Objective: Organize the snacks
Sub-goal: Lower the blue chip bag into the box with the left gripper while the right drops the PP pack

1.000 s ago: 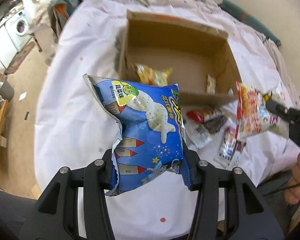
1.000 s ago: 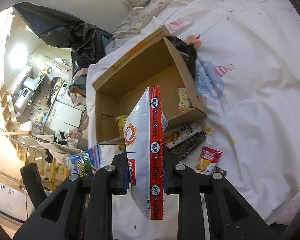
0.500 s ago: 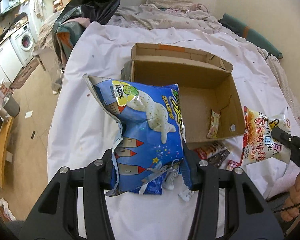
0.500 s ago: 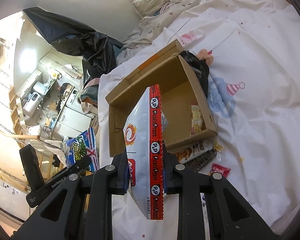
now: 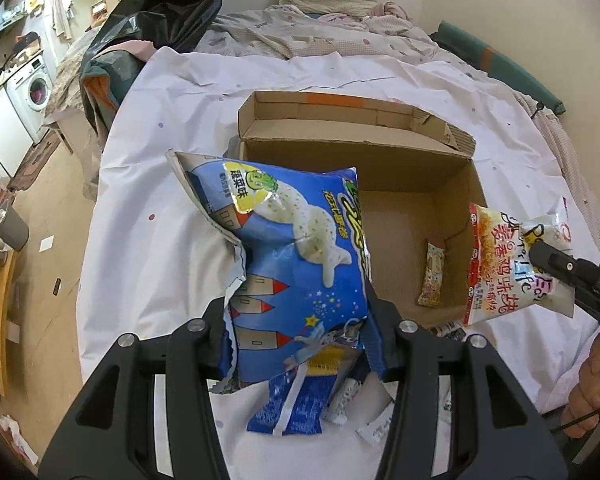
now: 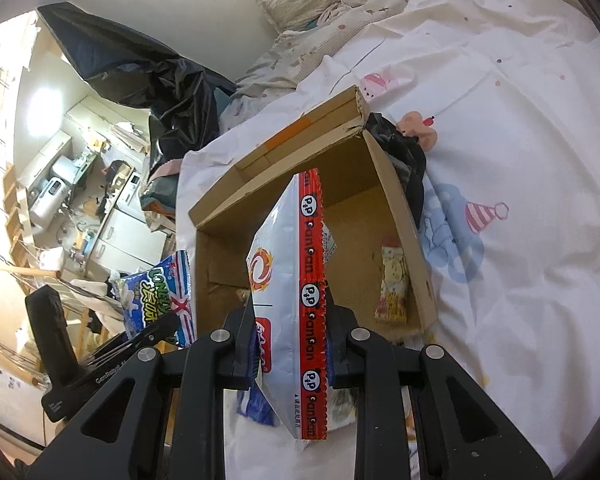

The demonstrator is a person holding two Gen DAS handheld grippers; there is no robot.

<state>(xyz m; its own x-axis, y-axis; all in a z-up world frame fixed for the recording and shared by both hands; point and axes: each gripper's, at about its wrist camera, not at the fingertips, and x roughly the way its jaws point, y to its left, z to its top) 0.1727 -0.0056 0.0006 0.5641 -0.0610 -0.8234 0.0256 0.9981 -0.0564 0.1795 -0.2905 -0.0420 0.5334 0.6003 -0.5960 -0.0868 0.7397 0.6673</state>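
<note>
- My left tongs (image 5: 296, 336) are clamped on the lower part of a blue snack bag (image 5: 296, 248), which stands up from the jaws over the near-left corner of the cardboard box (image 5: 456, 200).
- My right tongs (image 6: 290, 344) pinch a white snack bag with a red edge strip (image 6: 296, 280), held upright edge-on in front of the box (image 6: 404, 216).
- From the left camera I see that white bag (image 5: 512, 268) hanging just beside the box's right wall, with a hand (image 5: 592, 392) at the right edge gripping the handle.
- The box sits open on the white bedsheet (image 5: 148, 248); one small yellow packet (image 5: 432, 276) lies inside against the right wall.
- A few more wrappers (image 5: 376, 428) lie on the sheet below the blue bag; they are too hidden for me to identify.
</note>
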